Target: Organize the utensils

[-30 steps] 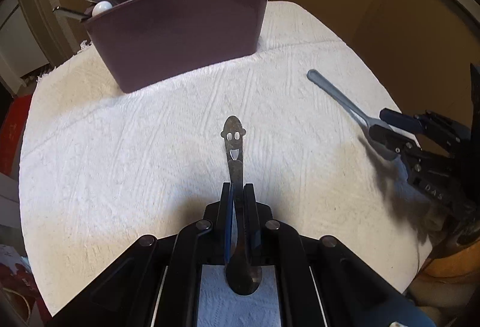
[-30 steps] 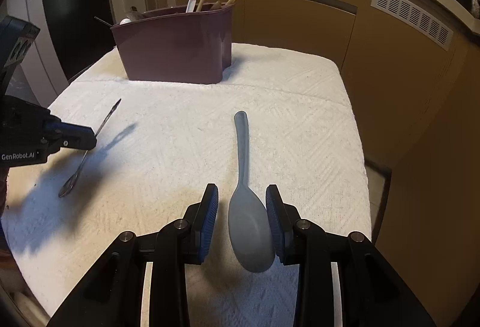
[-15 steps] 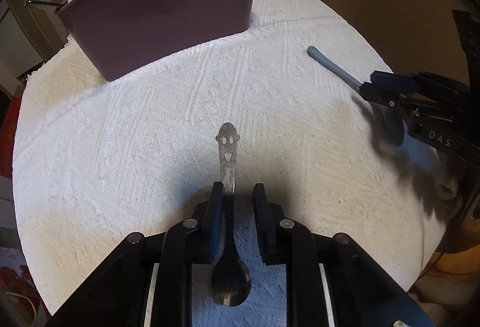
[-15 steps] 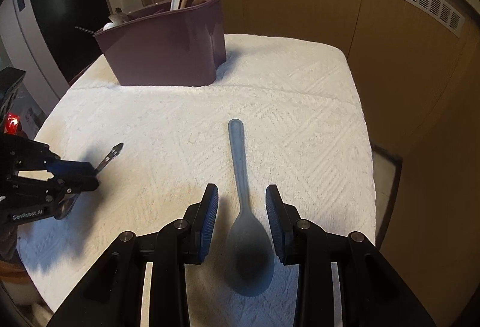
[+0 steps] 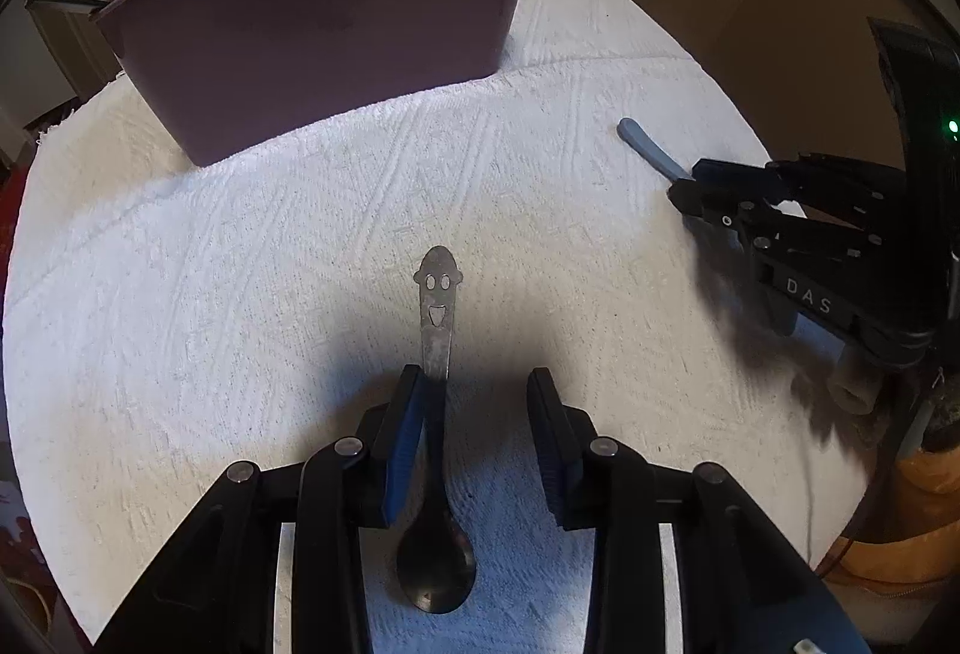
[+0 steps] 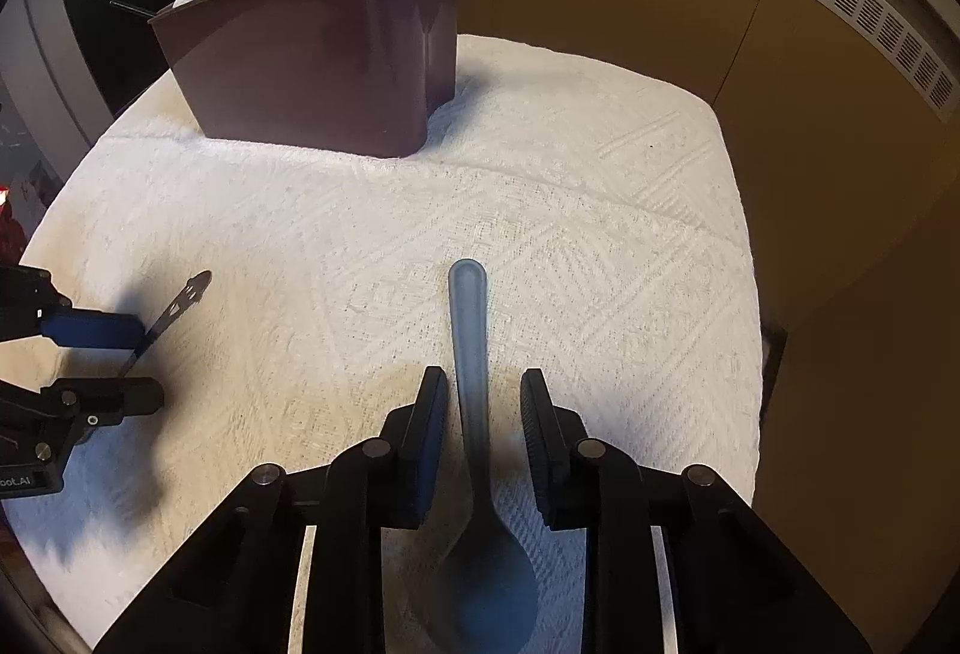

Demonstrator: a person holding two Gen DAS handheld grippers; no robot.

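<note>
A metal spoon with a smiling face cut into its handle lies on the white towel between the fingers of my left gripper. Its jaws are opening: the spoon leans on the left pad and the right pad stands clear. In the right wrist view a grey-blue spoon lies between the fingers of my right gripper. These jaws are closing, with a gap showing on each side of the handle. The maroon utensil caddy stands at the back, holding several utensils.
Brown cabinet fronts with vents run behind and to the right of the towel-covered table. The towel's right edge drops off close to the grey-blue spoon. My left gripper shows at the left of the right wrist view.
My left gripper was shut on the smiley spoon and has opened around it. My right gripper slid up the grey-blue spoon from bowl to handle and its jaws narrowed. Both moved nearer the caddy.
</note>
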